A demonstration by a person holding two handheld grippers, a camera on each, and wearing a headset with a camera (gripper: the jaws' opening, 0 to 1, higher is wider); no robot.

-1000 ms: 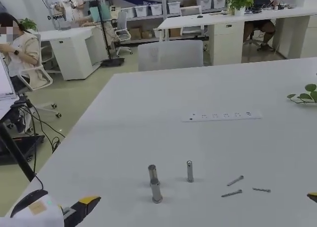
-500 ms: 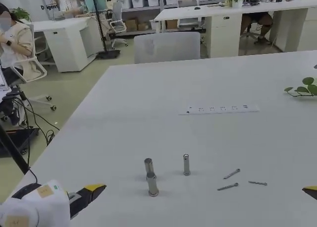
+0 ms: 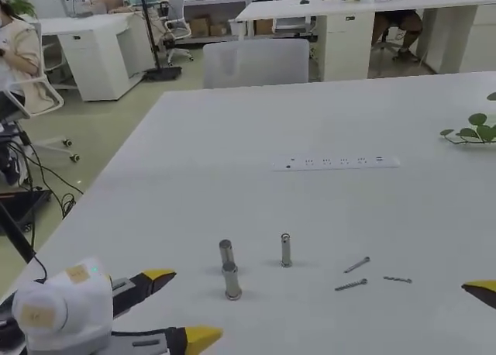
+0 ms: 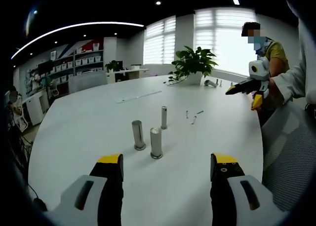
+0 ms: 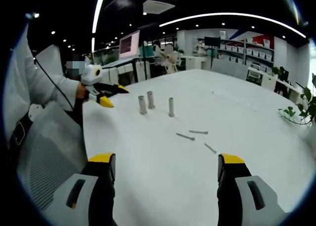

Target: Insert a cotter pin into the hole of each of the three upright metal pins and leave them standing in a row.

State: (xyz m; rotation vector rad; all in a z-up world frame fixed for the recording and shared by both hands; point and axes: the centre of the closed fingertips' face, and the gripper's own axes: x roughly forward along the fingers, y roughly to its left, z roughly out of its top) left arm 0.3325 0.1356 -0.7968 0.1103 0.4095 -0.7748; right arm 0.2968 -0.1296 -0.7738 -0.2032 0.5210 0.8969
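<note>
- You have three metal pins on the table [image 3: 232, 138], all upright with long axes vertical. The near-left pin [image 3: 232, 280] stands just in front of the far-left pin [image 3: 225, 252], and the right pin [image 3: 286, 249] stands apart from both.
- Three cotter pins lie flat to the right of them. The far cotter pin [image 3: 356, 264] and near cotter pin [image 3: 350, 284] slant from near-left to far-right. The right cotter pin [image 3: 397, 279] runs almost left to right.
- You hold two grippers. Your left gripper [image 4: 168, 159] is near-left of the pins and your right gripper [image 5: 166, 162] is near-right of the cotter pins. Each has its jaws spread wide over bare table.
- The table is white, with a power strip [image 3: 335, 162] farther off, plant leaves [image 3: 469, 132] at the far right and a grey chair [image 3: 256, 62] at the far edge. White desks and shelves stand beyond it.
</note>
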